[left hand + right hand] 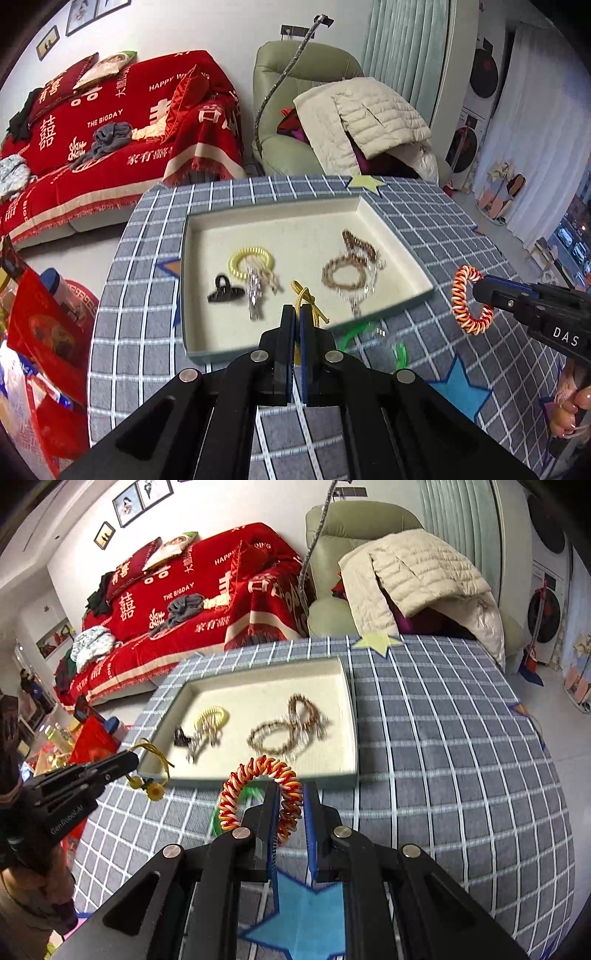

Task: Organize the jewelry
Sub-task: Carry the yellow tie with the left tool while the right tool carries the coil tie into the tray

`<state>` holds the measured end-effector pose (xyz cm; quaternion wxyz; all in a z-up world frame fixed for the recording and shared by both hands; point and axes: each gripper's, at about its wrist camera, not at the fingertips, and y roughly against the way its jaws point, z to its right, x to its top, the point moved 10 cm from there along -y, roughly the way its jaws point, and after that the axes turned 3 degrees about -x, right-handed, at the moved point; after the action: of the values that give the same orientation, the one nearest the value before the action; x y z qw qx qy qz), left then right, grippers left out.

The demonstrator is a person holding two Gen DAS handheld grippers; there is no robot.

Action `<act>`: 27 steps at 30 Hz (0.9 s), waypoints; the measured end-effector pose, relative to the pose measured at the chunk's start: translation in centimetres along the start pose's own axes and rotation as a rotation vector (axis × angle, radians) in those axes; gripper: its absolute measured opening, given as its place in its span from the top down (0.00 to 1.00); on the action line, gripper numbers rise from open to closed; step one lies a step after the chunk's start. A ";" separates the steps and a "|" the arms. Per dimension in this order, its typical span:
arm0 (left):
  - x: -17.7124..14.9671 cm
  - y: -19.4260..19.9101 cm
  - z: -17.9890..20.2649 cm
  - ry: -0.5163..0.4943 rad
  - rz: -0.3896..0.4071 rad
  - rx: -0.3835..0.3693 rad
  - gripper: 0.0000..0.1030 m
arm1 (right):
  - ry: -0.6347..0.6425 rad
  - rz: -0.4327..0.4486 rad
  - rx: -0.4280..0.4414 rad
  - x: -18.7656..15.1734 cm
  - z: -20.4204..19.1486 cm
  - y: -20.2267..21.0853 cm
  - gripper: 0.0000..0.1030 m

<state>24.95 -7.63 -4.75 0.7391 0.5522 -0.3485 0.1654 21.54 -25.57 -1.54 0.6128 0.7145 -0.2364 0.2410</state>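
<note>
Open checked tablecloth (443, 738) lies clear to the right of the shallow tray (349, 716). Inside, the far half of the tray floor is bare; hair ties and bracelets (351, 266) crowd the near half, behind a low rim.

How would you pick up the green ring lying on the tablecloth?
Probably pinch the green ring across its thin band, coming straight down from above. It lies flat on the tablecloth just outside the tray, so a side approach would only push it.
</note>
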 end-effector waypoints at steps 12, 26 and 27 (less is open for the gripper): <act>4.6 -2.7 -1.0 0.022 0.030 0.041 0.77 | -0.014 0.012 0.027 4.9 -0.7 -3.0 0.86; 5.3 -7.9 -2.9 0.068 -0.018 0.079 0.77 | -0.030 -0.009 0.019 6.7 -0.2 -8.3 0.86; 5.1 -8.4 -2.9 0.064 -0.024 0.083 0.77 | -0.030 -0.013 0.015 6.7 -0.2 -8.6 0.86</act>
<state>34.77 -8.43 -7.49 0.7281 0.5810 -0.3109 0.1887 32.14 -24.51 -3.82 0.6055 0.7240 -0.2392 0.2282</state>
